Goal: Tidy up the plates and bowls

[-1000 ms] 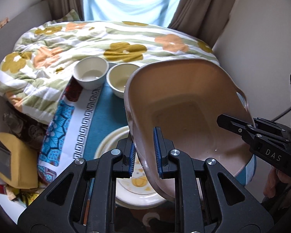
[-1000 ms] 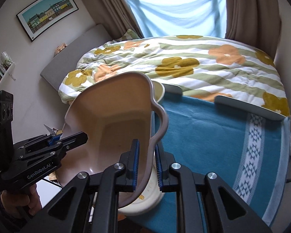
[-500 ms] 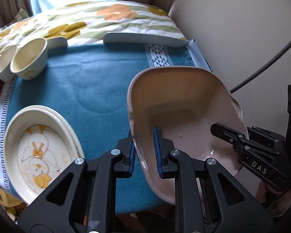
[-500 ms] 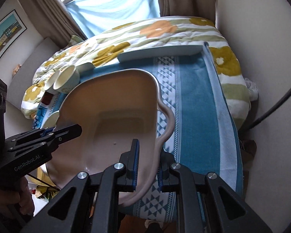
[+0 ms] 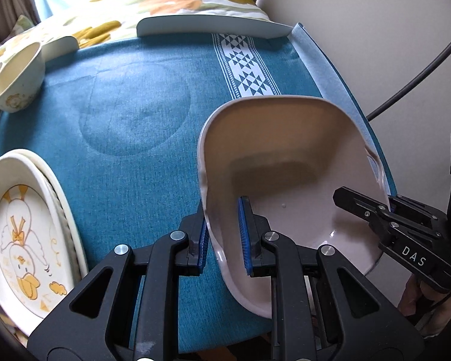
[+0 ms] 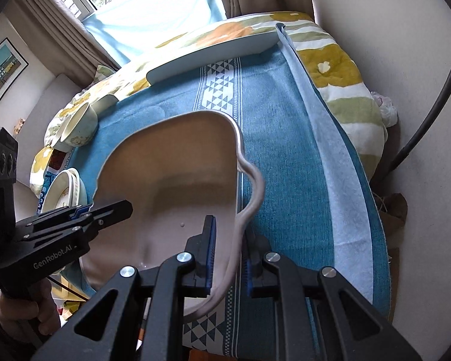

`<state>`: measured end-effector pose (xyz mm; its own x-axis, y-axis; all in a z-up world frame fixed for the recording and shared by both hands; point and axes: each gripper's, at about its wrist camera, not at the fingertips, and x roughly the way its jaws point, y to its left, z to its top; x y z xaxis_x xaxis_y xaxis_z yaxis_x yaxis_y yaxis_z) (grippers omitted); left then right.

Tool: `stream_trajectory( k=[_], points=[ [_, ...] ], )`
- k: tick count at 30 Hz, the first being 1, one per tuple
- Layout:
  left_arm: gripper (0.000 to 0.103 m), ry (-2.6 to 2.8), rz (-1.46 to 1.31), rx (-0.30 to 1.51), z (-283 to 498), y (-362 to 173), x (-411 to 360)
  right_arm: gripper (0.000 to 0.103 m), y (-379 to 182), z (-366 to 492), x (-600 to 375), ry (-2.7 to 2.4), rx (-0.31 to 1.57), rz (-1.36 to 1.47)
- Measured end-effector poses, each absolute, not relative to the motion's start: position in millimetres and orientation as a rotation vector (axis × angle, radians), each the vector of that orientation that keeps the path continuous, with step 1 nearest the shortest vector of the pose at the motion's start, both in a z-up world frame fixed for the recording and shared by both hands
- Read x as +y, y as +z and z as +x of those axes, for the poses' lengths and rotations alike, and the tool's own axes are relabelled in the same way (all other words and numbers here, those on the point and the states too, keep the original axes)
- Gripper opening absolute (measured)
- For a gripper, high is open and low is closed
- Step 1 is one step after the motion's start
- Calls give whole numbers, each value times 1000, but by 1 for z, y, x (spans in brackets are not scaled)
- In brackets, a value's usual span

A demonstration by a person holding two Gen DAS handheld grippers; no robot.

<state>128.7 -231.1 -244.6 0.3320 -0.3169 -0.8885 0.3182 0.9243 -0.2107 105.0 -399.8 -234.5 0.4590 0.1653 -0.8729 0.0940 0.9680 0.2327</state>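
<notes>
**A:** The pink dish (image 5: 288, 180) is hanging tilted in the air above the right part of the bench (image 5: 129, 114), over the blue cloth, and I am carrying it between both tools. My left gripper (image 5: 222, 237) is clamping on its left rim, one pad inside the wall and one outside; my right gripper (image 6: 228, 255) is clamping on the opposite rim, just beside the looped handle (image 6: 252, 186).

**B:** How are you judging its handling?

**A:** I am reading it as stiff, glazed ceramic: fairly heavy, slick under the pads, and likely to chip if it is dropping onto an edge. The wall is thin, so I am thinking the rim is the only sensible place to hold, with two opposite grips sharing the weight.

**B:** And the other pieces?

**A:** The duck plates (image 5: 23, 234) are sitting stacked at the left near edge, and the small bowls (image 5: 14, 81) are standing at the far left, well apart from the dish. I am expecting any set-down to need levelling first, since it is leaning steeply now.
</notes>
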Motion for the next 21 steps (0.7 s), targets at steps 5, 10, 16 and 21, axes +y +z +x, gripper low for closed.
stream_trajectory(
  k=[5,10,16,21],
  points=[
    [17,-392,52,1171,131,-249,-240,15,-240,104,-406,36,1102,319],
    [56,-388,75,1167,131,-249,-246,30,-242,104,-413,37,1106,379],
    [80,-383,75,1131,127,-237,-241,48,-237,100,-418,15,1082,416],
    [80,-377,65,1112,117,-208,-230,48,-209,92,-419,6,1064,398]
  ],
)
